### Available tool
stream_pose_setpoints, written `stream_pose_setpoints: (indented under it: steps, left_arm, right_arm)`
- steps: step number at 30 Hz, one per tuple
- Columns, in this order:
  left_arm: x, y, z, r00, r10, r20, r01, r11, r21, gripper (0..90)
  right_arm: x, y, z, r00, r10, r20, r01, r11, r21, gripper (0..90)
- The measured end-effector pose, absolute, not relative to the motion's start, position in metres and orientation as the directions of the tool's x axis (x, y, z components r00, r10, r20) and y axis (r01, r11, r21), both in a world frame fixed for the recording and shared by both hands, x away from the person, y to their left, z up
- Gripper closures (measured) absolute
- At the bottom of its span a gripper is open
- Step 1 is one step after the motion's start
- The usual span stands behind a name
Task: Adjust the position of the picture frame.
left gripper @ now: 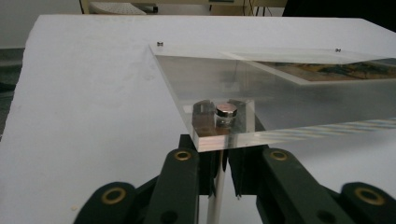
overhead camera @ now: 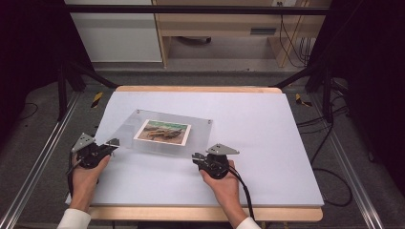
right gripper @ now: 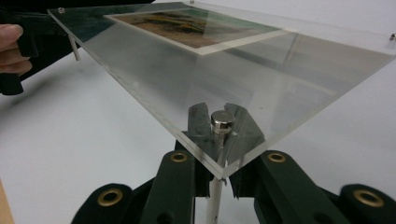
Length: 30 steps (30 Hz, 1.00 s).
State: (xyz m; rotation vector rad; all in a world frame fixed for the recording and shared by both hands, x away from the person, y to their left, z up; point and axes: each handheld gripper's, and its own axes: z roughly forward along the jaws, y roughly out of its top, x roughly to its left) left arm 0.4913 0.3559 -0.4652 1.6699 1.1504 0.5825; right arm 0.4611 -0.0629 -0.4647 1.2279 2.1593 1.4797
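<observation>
A clear acrylic photo frame [overhead camera: 200, 136] with a landscape photo [overhead camera: 162, 130] in its middle sits left of the mat's centre. Its near edge looks raised off the mat, the far edge lower. My left gripper [overhead camera: 114, 142] is at the near left corner. In the left gripper view that gripper [left gripper: 218, 154] is shut on a thin metal pin [left gripper: 216, 191] below the corner, under a round silver cap [left gripper: 226, 110]. My right gripper [overhead camera: 196, 156] is at the near right corner. In the right gripper view this gripper [right gripper: 217, 161] is shut on that corner's pin [right gripper: 214, 193] beneath its cap [right gripper: 222, 120].
A pale blue mat [overhead camera: 267, 143] covers the wooden table [overhead camera: 200, 213]. Black stand struts [overhead camera: 71, 76] rise at the far left and far right. Cables [overhead camera: 329, 143] lie on the floor to the right. The other hand [right gripper: 11, 46] shows far left in the right gripper view.
</observation>
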Motion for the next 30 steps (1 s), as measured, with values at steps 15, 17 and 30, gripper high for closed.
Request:
stream_pose_setpoints:
  steps: [15, 17, 30]
  left_arm:
    - [0.471, 0.343, -0.440, 0.466, 0.873, -0.141, 0.400, -0.066, 0.914, 84.1]
    - [0.467, 0.340, -0.437, 0.465, 0.873, -0.147, 0.403, -0.061, 0.913, 84.1]
    - [0.456, 0.326, -0.423, 0.467, 0.871, -0.149, 0.384, -0.048, 0.922, 84.0]
  right_arm:
    - [0.461, -0.079, -0.442, -0.594, 0.778, 0.203, 0.449, 0.112, 0.887, 83.6]
    - [0.460, -0.083, -0.438, -0.594, 0.780, 0.198, 0.445, 0.114, 0.888, 83.3]
    - [0.457, -0.100, -0.423, -0.604, 0.775, 0.187, 0.418, 0.109, 0.902, 82.6]
